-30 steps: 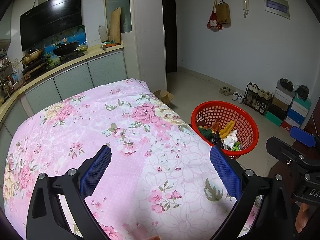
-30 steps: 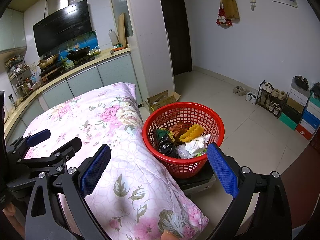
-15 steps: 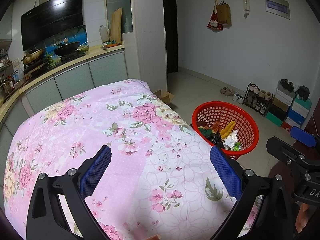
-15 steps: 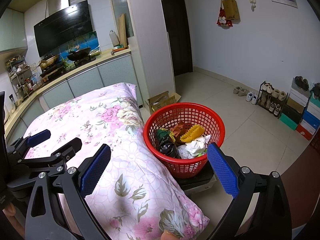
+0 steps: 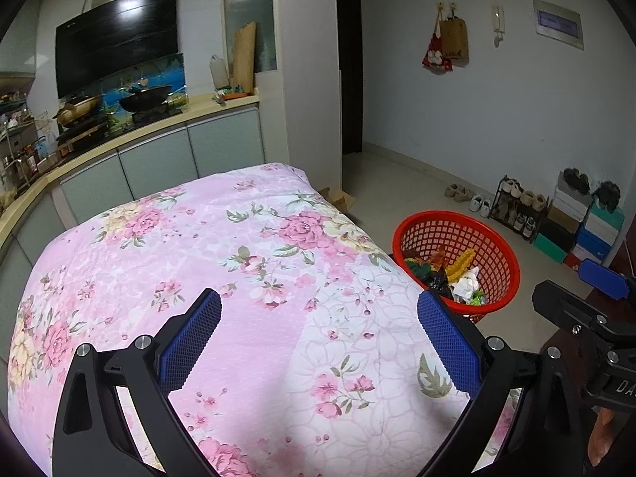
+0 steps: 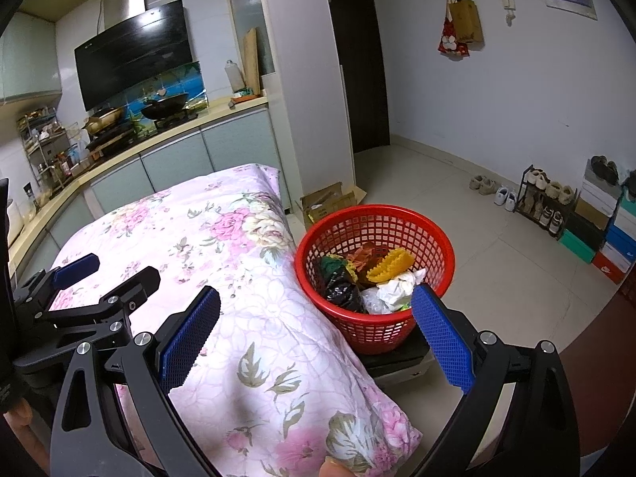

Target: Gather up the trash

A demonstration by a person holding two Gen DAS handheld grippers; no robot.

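Note:
A red mesh basket (image 6: 435, 238) (image 5: 497, 238) stands on a low dark platform beside the table's right edge. Inside it lies trash: a black bag (image 6: 341, 288), a yellow wrapper (image 6: 391, 264), crumpled white paper (image 6: 399, 288) and green and orange scraps. My left gripper (image 5: 318, 342) hovers open over the pink floral cloth (image 5: 238, 262), with nothing between its blue pads. My right gripper (image 6: 316, 340) is open and empty too, held over the cloth's right edge just in front of the basket. In the right wrist view the left gripper's fingers (image 6: 75, 268) show at the far left.
The floral cloth covers the whole table. A kitchen counter (image 5: 159, 127) with pans runs behind it. A cardboard box (image 6: 330, 202) sits on the tiled floor beyond the basket. A shoe rack (image 6: 544, 198) and stacked shoe boxes (image 6: 612, 234) line the right wall.

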